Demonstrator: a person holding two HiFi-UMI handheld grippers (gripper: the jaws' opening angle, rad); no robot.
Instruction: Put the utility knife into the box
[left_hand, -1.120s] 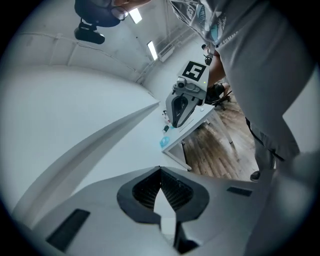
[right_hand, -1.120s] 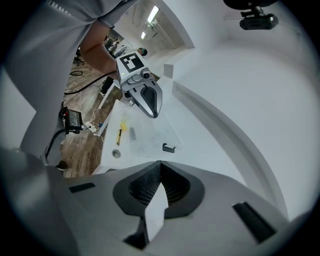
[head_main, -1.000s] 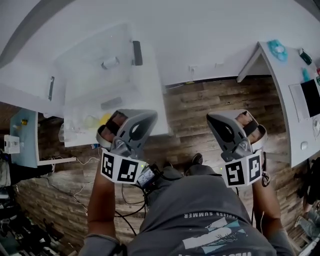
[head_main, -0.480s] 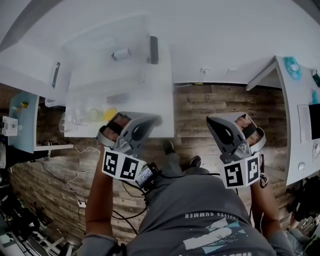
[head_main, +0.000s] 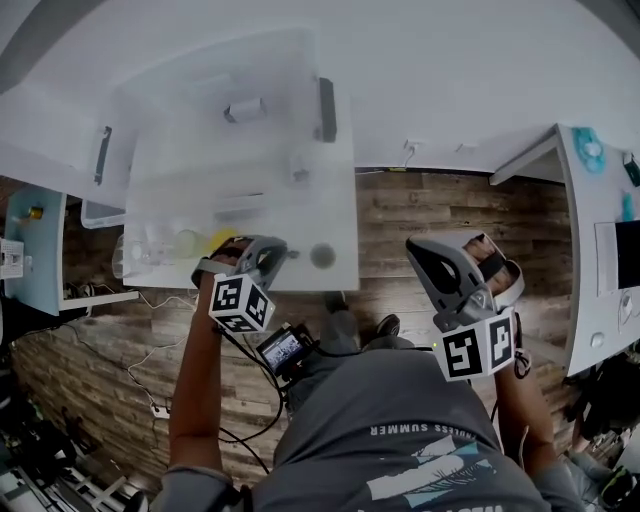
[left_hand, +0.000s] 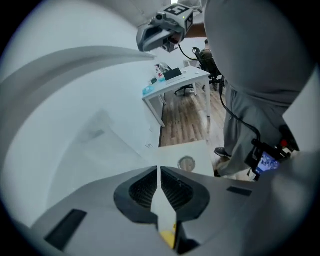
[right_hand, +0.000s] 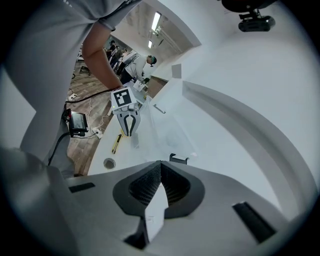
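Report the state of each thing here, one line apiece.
left gripper: shut, nothing held.
right gripper: shut, nothing held.
utility knife: lying on the table, outside the box, not gripped.
box: clear, standing on the table; open or lidded, cannot tell.

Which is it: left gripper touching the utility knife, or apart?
Cannot tell. The right gripper view shows the left gripper tips just beside the utility knife on the table; neither gap nor contact reads plainly.
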